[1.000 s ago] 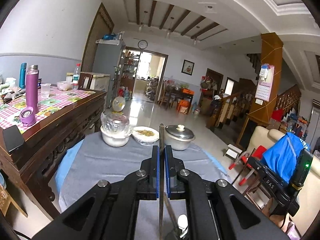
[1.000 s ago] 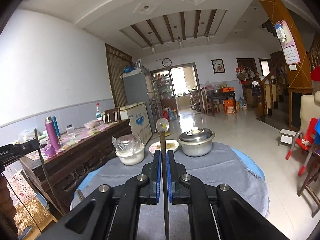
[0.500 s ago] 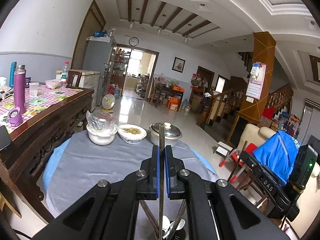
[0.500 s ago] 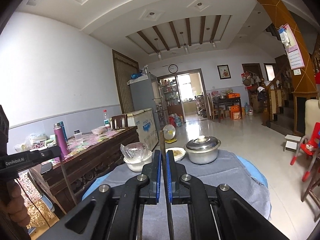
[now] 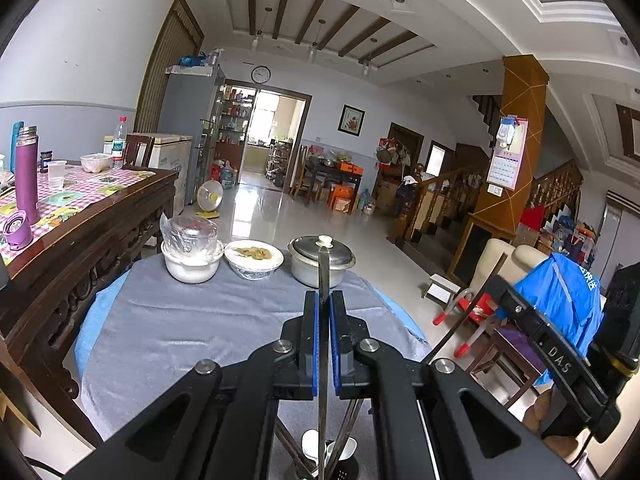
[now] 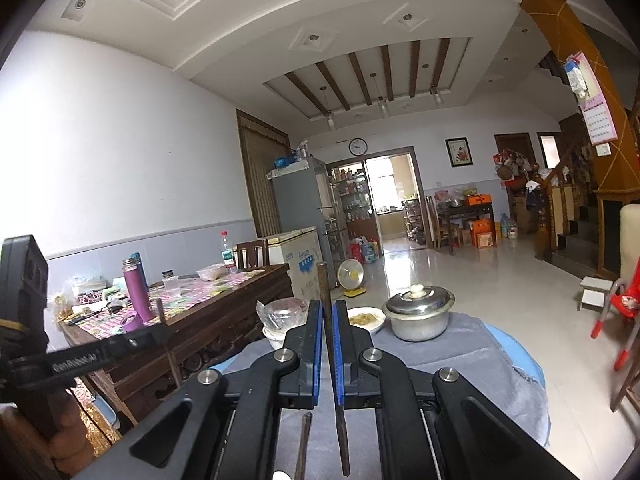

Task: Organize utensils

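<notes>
Each claw is pinching one upright chopstick: the left claw (image 5: 324,312) holds a chopstick (image 5: 323,268), the right claw (image 6: 329,320) another (image 6: 322,284). Below them a holder (image 5: 320,470) with spoons waits; next, lowering them in.

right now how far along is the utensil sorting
Partly done: a holder below the left gripper already has white spoons and chopsticks. In hand: the left gripper is shut on a metal utensil, the right gripper on a dark chopstick. Both are yet to go in.
</notes>
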The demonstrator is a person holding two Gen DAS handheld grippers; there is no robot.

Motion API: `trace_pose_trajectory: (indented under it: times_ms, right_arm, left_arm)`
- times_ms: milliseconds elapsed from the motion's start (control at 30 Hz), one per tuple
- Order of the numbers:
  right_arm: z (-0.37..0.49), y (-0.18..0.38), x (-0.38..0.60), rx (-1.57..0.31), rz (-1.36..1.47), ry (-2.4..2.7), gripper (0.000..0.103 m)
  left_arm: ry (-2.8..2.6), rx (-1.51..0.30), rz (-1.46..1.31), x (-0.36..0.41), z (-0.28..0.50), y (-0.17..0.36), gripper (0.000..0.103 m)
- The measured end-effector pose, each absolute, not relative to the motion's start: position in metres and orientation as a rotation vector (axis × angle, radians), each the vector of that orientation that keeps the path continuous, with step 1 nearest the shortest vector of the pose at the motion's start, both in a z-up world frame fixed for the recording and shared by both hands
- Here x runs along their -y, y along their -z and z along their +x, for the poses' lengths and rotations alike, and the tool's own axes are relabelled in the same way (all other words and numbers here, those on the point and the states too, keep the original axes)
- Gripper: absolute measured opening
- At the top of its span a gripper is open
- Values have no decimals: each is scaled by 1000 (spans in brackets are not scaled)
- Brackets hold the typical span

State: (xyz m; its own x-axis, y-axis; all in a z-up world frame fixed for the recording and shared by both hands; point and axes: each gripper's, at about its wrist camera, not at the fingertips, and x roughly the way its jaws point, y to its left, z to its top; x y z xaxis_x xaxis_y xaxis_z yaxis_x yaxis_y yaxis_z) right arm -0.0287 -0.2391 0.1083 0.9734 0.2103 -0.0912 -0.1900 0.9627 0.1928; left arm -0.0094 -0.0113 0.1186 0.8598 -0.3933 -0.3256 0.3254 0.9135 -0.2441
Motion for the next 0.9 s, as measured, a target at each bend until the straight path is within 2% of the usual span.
trace_pose_trajectory:
  times_ms: [633, 733, 900]
  right_arm:
    - [-55, -121, 197, -82, 115, -336, 6]
    - [-38, -105, 198, -143, 115, -308, 6]
    - [14, -64, 228, -403, 255, -283, 7]
  left_arm:
    - [351, -424, -215, 12, 5, -101, 5]
    - [334, -436, -210, 11, 8, -94, 5]
    - [322, -453, -221, 3, 12, -87, 5]
